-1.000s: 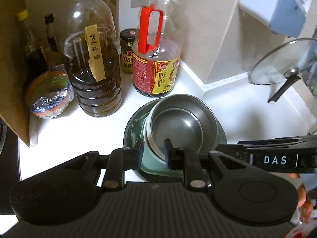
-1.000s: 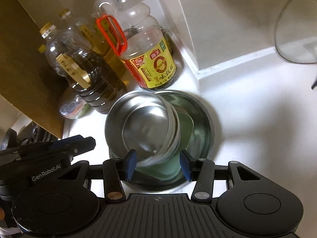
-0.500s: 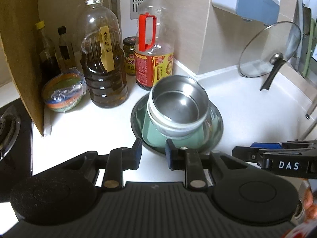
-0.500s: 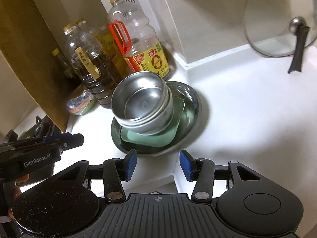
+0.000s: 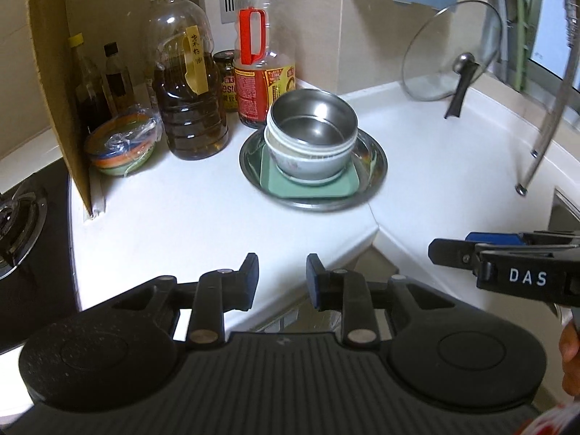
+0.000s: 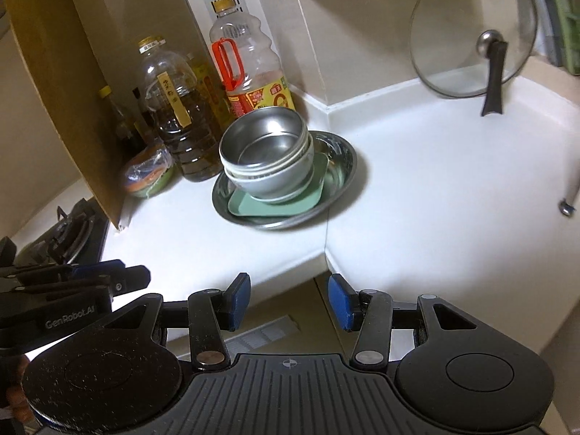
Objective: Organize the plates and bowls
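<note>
At frame centre, the nested steel bowls [image 5: 312,134] sat on a green square plate [image 5: 308,185] inside a round steel dish [image 5: 373,166] on the white counter [image 5: 181,217]. The left gripper [image 5: 282,275], just widening, and the right gripper [image 6: 286,301] both gaped empty.

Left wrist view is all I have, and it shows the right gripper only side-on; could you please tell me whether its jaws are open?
Observer: Yes. The right gripper is open, with nothing between its pads.
Operator: Thank you. What lies ahead of it?
Observer: The bowls sit ahead, slightly left of its centre line, well clear of the fingertips.
Operator: And what shows between the jaws?
Observer: Only the notched front edge of the counter.
</note>
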The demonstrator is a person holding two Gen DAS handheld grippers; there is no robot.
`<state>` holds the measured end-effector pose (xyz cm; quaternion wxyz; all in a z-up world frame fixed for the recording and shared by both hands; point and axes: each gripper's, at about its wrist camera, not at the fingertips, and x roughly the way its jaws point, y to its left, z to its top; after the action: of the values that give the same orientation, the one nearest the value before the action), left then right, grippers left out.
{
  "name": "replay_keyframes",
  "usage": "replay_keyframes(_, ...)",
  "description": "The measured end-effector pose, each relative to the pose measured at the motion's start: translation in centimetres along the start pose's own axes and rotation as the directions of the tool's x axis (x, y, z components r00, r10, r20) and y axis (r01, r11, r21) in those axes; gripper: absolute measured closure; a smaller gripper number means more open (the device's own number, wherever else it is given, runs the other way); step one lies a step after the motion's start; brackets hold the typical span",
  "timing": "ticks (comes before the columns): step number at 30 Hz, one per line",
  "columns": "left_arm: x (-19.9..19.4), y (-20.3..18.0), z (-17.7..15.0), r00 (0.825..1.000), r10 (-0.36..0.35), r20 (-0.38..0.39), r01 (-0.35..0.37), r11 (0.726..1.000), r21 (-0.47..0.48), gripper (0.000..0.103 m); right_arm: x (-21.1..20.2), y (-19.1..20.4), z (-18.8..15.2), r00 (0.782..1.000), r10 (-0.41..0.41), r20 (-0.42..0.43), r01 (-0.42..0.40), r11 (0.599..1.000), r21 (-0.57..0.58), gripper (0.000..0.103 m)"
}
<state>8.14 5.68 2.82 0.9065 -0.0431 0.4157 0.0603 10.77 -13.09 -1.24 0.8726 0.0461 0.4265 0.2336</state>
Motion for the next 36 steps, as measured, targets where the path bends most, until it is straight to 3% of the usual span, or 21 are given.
replay_keyframes(4, -1.9, 0.5, -1.5, 0.999, -0.013, 0.037, 0.013, 1.000, 0.017, 0.074, -1.3, 1.1, -1.8, 0.999, -0.041, 0.011, 0.041, 0.999, 0.014, 0.055)
replay_keyframes(9, -4.3, 0.6, -2.3, 0.998, -0.055, 0.038, 0.054, 0.998, 0.031, 0.074, -3.1, 1.9, -3.2, 0.999, -0.037, 0.018, 0.036, 0.998, 0.050, 0.055)
replay_keyframes(13, -5.5, 0.2, -2.8, 0.998, -0.053, 0.023, 0.052, 0.998, 0.035, 0.074, -4.7, 2.8, -4.0, 0.998, -0.053, 0.043, 0.053, 0.999, 0.011, 0.055)
replay_keyframes(23, -6.2, -0.6, -4.4, 0.998, -0.046, -0.030, 0.046, 0.999, -0.013, 0.074, -6.6, 2.3, -5.3, 1.000, -0.030, -0.002, 0.030, 0.999, 0.017, 0.055)
replay_keyframes(36, -7.4, -4.0, -5.4, 0.996, -0.079, -0.044, 0.079, 0.997, 0.003, 0.074, -8.4, 1.2, -6.0, 1.000, -0.024, -0.012, 0.023, 1.000, -0.019, 0.055)
